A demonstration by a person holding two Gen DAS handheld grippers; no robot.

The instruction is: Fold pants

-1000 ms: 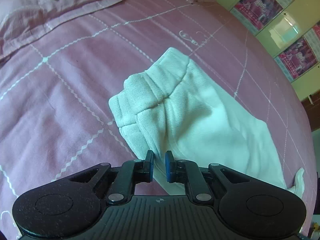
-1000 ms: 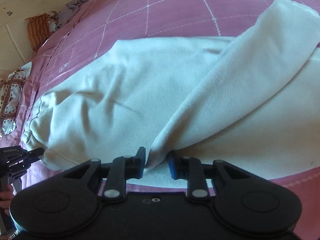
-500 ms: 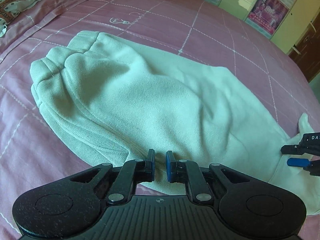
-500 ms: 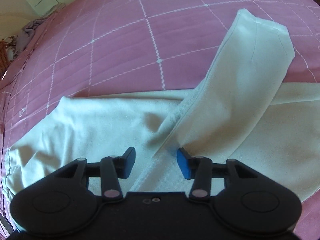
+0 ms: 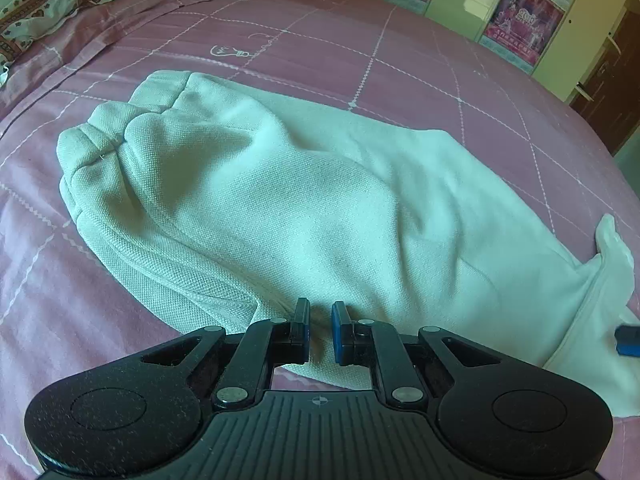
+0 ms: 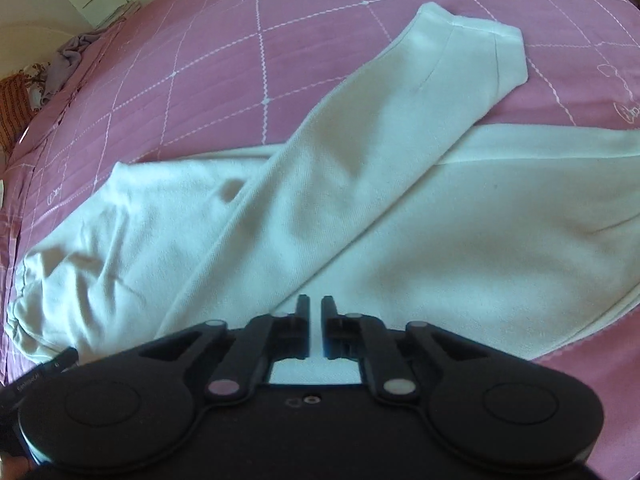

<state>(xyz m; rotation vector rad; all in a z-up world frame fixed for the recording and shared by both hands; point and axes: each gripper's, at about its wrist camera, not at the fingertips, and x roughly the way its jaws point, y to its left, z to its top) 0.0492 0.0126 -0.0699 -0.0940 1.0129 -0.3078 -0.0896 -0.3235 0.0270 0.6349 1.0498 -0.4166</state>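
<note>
White pants point(image 5: 304, 200) lie on a pink quilted bedspread point(image 5: 360, 60), the gathered waistband point(image 5: 100, 140) to the left. My left gripper point(image 5: 320, 328) is shut on the near edge of the pants, with cloth between its pads. In the right wrist view one leg point(image 6: 380, 140) lies folded diagonally across the pants point(image 6: 520, 240), its cuff point(image 6: 480, 48) at the far right. My right gripper point(image 6: 315, 312) hovers above that leg. Its jaws are closing, almost together, with nothing between them.
The bedspread point(image 6: 200, 60) stretches beyond the pants on all sides. A patterned cloth point(image 5: 44, 4) lies at the far left corner. Cupboard doors with posters point(image 5: 520, 24) stand behind the bed. The left gripper's body point(image 6: 40, 372) shows at the bottom left.
The left gripper drew the pants' edge sideways and laid them flatter, then stopped. The right gripper opened, let go of the leg, pulled back, and its jaws narrowed again.
</note>
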